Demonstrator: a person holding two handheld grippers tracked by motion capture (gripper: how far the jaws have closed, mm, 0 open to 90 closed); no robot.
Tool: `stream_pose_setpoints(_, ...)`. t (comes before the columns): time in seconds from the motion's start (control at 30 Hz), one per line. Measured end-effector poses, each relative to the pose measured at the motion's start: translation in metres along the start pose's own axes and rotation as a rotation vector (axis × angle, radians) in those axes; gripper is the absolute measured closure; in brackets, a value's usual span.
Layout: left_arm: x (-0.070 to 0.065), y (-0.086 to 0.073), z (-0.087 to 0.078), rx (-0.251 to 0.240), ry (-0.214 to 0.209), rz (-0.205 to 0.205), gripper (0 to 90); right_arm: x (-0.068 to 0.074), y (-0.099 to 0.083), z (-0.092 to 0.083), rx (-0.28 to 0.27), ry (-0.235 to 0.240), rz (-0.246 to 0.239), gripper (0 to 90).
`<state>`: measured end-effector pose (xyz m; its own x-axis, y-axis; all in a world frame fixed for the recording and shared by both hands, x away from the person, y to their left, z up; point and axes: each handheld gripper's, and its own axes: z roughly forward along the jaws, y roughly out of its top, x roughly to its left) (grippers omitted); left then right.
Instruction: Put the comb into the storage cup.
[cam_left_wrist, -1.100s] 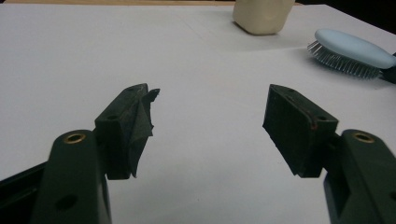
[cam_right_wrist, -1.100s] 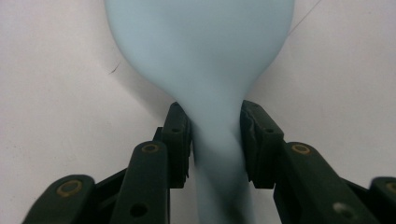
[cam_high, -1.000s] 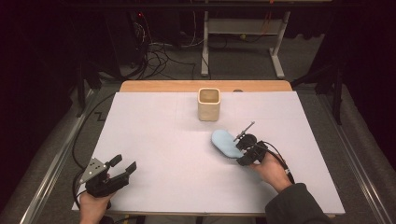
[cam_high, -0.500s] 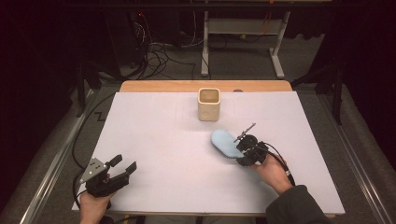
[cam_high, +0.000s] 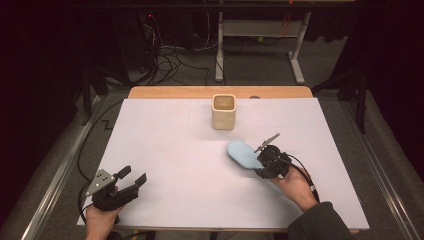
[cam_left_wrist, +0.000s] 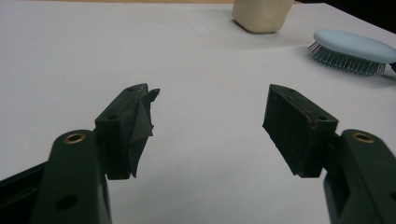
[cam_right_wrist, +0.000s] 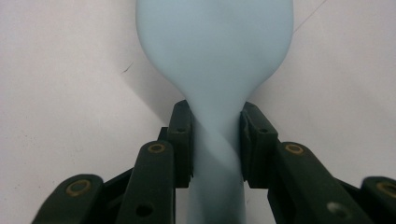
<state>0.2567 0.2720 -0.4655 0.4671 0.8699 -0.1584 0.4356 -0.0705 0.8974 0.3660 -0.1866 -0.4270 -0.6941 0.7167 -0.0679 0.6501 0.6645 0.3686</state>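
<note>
The right gripper (cam_right_wrist: 215, 140) had its jaws clamped on the narrow handle of a pale blue hairbrush (cam_high: 243, 154), which lay bristles down on the white table (cam_high: 165, 150), right of centre. Its smooth oval back faced up; metal bristles showed beneath. A cream cup (cam_high: 223, 111) stood upright beyond it, apart, near the far edge. The left gripper (cam_high: 129, 179) rested at the near left corner, jaws parted and empty. Open table lay between them.
</note>
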Motion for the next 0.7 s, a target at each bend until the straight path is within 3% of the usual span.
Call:
stream_pose_setpoints(0.27,0.0,0.0,0.0,0.0,-0.001,0.0,32.9,0.0,-0.01,-0.005,-0.03,0.001,0.019,70.6)
stream_pose_setpoints(0.3,0.0,0.0,0.0,0.0,-0.001,0.001,32.9,-0.001,-0.012,-0.006,-0.044,0.002,0.005,70.6)
stream_pose_setpoints(0.7,-0.001,0.0,0.0,-0.002,0.004,0.002,32.9,-0.004,-0.034,-0.024,-0.135,0.026,0.043,70.6)
